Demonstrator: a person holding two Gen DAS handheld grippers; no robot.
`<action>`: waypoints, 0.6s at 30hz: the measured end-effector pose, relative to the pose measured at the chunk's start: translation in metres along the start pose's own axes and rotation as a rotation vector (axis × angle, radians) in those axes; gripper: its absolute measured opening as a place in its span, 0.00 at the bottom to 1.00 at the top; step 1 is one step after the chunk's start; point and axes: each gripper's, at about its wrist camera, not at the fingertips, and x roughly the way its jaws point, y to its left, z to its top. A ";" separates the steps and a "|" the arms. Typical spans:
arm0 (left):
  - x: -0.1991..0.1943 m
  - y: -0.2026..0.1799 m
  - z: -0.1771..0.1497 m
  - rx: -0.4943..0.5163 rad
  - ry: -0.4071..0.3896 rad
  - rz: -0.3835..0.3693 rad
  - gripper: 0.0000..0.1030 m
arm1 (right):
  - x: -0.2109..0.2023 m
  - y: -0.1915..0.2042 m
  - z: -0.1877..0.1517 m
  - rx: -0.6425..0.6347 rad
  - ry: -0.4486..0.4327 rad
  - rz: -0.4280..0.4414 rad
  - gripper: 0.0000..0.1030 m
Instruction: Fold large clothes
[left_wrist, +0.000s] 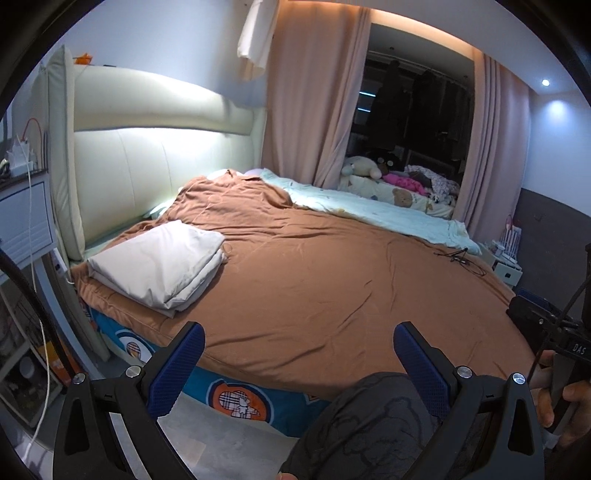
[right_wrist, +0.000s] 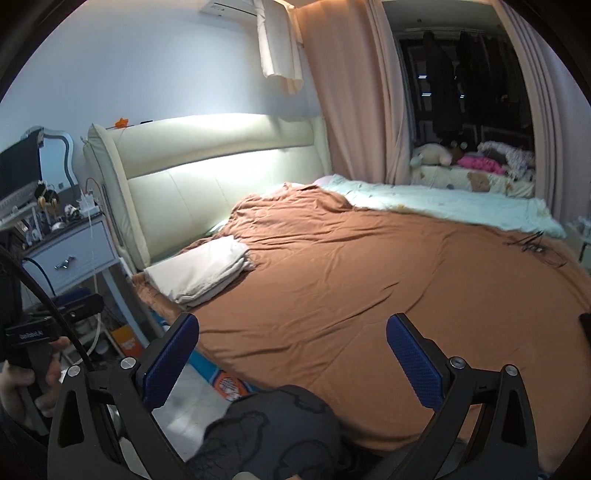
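A large brown garment (left_wrist: 314, 266) lies spread flat over the bed, its collar near the headboard; it also shows in the right wrist view (right_wrist: 369, 273). A folded white cloth (left_wrist: 159, 262) sits on its left part near the headboard, also seen in the right wrist view (right_wrist: 203, 269). My left gripper (left_wrist: 299, 365) is open and empty, held above the bed's near edge. My right gripper (right_wrist: 291, 358) is open and empty, also off the near edge. Neither touches the fabric.
A pale blue quilt (left_wrist: 373, 210) lies along the bed's far side. A black cable (left_wrist: 461, 256) rests on the garment at the right. A cream headboard (left_wrist: 155, 166), a nightstand (right_wrist: 70, 254) at left, pink curtains (left_wrist: 306, 96), and my dark-clothed knee (left_wrist: 373, 424) below.
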 end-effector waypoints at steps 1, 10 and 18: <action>-0.002 -0.003 -0.002 0.006 -0.011 -0.003 1.00 | -0.004 0.003 -0.003 -0.006 -0.004 -0.006 0.99; -0.012 -0.028 -0.025 0.055 -0.055 -0.042 1.00 | -0.021 0.024 -0.035 -0.048 -0.018 -0.121 1.00; -0.011 -0.030 -0.038 0.055 -0.046 -0.071 1.00 | -0.009 0.028 -0.041 -0.026 0.003 -0.129 1.00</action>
